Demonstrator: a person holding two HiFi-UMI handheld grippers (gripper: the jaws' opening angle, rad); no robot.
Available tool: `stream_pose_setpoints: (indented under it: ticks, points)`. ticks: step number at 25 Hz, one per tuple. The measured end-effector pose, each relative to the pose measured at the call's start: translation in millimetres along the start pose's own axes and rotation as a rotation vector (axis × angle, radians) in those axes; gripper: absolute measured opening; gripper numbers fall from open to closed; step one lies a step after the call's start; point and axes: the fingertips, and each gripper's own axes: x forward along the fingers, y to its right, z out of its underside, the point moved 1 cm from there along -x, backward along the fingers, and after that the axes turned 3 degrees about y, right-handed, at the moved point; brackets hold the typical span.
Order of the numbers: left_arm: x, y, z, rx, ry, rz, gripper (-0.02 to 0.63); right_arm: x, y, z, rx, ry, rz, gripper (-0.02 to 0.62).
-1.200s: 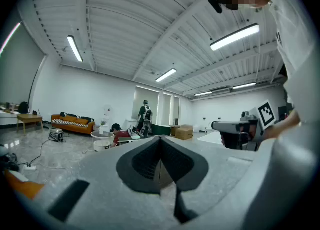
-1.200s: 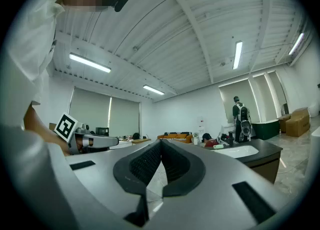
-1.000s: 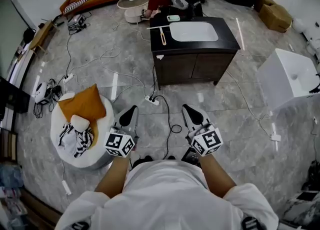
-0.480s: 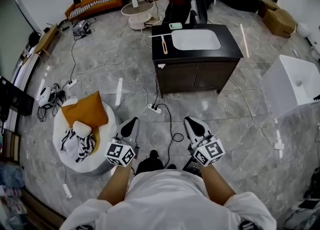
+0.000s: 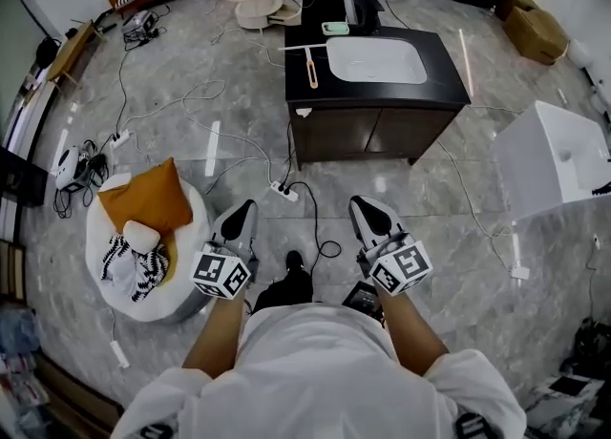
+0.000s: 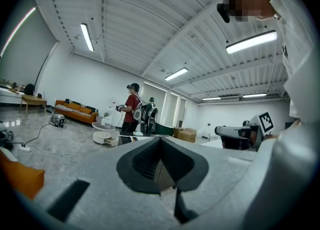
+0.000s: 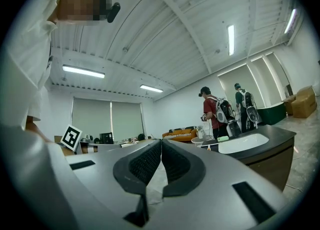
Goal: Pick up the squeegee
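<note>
The squeegee (image 5: 311,67), with an orange handle and a white blade, lies on the black vanity top (image 5: 444,84), left of the white sink basin (image 5: 377,59). Both grippers are held level in front of the person, well short of the vanity and over the marble floor. The left gripper (image 5: 246,208) (image 6: 160,141) is shut with nothing between its jaws. The right gripper (image 5: 361,206) (image 7: 161,144) is shut and empty too. The right gripper view shows the vanity (image 7: 265,149) ahead on the right.
A white pouf (image 5: 191,265) with an orange cushion (image 5: 143,200) sits left of the left gripper. A power strip (image 5: 280,189) and cables trail over the floor ahead. A white tub (image 5: 558,156) stands right. A person in red (image 7: 212,116) stands beyond the vanity.
The person and both grippers have moved forward toward the vanity, which now sits a little closer in the head view. Both grippers stay shut. The person in red has left the head view's top.
</note>
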Motion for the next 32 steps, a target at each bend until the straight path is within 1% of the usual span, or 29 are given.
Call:
stream_pose_setpoints:
  ticks: [3,7,13,17,21,26,32]
  points:
    - [25.7,-25.2,-4.7,-0.006,-0.005,0.008,0.009,31.3,13.9,-1.1,0.0,-0.026,-0.008,0.015]
    - [59.3,-59.5,-14.4,-0.026,0.001,0.022,0.009,73.1,32.8,-7.9,-0.012,-0.033,0.004,0.015]
    - [102.1,-101.7,-20.2,-0.03,-0.023,0.082,0.009,136.6,51.9,-14.9,-0.025,-0.03,-0.015,0.015]
    - [128.7,-119.8,-11.2,-0.055,-0.056,0.109,0.009,165.9,63.7,-18.6,-0.018,-0.017,-0.031,0.015]
    - [154.7,-128.5,-3.4,-0.074,-0.075,0.13,0.009,182.8,79.5,-16.1,-0.006,-0.023,-0.047,0.015]
    - [198.3,-144.5,-0.3,-0.064,-0.082,0.144,0.009,207.9,113.0,-11.0,0.009,-0.027,-0.058,0.015]
    - [263.7,-169.7,-7.5,-0.041,-0.092,0.13,0.009,253.5,172.8,-12.0,0.03,-0.022,-0.067,0.015]
